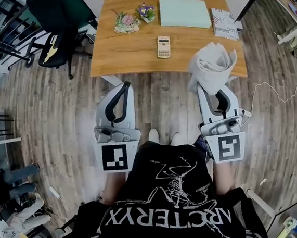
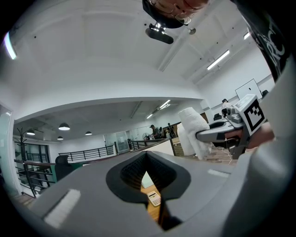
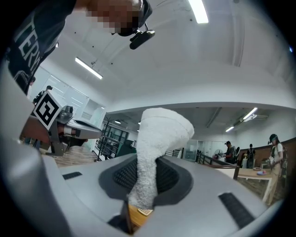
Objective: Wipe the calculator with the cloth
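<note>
A beige calculator (image 1: 164,46) lies flat near the middle of the wooden table (image 1: 117,60). My right gripper (image 1: 213,91) is shut on a white cloth (image 1: 212,67), which bunches up over the table's near right corner. In the right gripper view the cloth (image 3: 157,139) rises from between the jaws of the right gripper (image 3: 143,187), and a sliver of the calculator (image 3: 145,212) shows below it. My left gripper (image 1: 125,85) is shut and empty, over the floor just short of the table's front edge. Through the left gripper's (image 2: 147,157) narrow slit I see the calculator (image 2: 154,198).
Two small flower bunches (image 1: 128,22) (image 1: 146,11), a pale green pad (image 1: 184,12) and a patterned notebook (image 1: 224,22) lie on the far part of the table. A black office chair (image 1: 56,23) stands at the left. Cables (image 1: 277,86) run over the floor at the right.
</note>
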`<state>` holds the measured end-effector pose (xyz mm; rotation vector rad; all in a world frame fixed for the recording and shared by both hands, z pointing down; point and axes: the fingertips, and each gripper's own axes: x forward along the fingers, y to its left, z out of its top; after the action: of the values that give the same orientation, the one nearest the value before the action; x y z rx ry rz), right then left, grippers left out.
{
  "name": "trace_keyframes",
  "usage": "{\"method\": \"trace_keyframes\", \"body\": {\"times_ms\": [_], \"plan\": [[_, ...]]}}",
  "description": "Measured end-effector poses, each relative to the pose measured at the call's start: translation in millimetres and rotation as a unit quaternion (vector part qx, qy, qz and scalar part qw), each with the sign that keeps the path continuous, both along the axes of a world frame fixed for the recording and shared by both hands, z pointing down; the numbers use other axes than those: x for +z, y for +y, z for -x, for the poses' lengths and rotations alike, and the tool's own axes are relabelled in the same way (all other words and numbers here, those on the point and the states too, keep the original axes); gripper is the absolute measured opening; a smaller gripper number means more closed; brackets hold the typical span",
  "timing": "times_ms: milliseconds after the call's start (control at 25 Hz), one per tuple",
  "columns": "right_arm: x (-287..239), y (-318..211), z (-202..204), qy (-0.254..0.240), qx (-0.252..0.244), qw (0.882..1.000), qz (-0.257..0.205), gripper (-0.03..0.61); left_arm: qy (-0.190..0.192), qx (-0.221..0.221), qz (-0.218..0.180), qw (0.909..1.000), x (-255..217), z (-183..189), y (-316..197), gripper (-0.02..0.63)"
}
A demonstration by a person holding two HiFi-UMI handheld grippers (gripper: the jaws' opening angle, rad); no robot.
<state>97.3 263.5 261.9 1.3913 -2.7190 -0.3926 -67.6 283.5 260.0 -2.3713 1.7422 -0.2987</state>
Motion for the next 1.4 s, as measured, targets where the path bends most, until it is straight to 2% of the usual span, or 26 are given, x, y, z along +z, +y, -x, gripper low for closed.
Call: {"method": "trace_keyframes", "body": {"times_ms": [480, 680, 1000, 1200, 1400], "plan": [[12, -24, -39, 0.021, -0.021, 1.000, -0.001, 0.089, 0.003, -0.022, -0.010, 0.9997, 6, -38, -21, 0.009], [13, -58, -34, 0.019, -0.030, 0.999, -0.002, 0.090, 0.001, -0.028, -0.003, 0.9996, 11, -35, -51, 0.009], [17, -158, 7, 0.021, -0.023, 1.000, -0.004, 0.090, 0.008, -0.012, 0.001, 0.9999, 20, -2, -156, 0.009], [9, -242, 40, 0.026, 0.001, 1.000, 0.003, 0.089, 0.018, -0.008, 0.016, 0.9997, 22, 36, -242, 0.009], [3, -307, 68, 0.033, 0.018, 0.999, -0.001, 0.089, 0.015, -0.010, 0.029, 0.9994, 27, 75, -304, 0.009]]}}
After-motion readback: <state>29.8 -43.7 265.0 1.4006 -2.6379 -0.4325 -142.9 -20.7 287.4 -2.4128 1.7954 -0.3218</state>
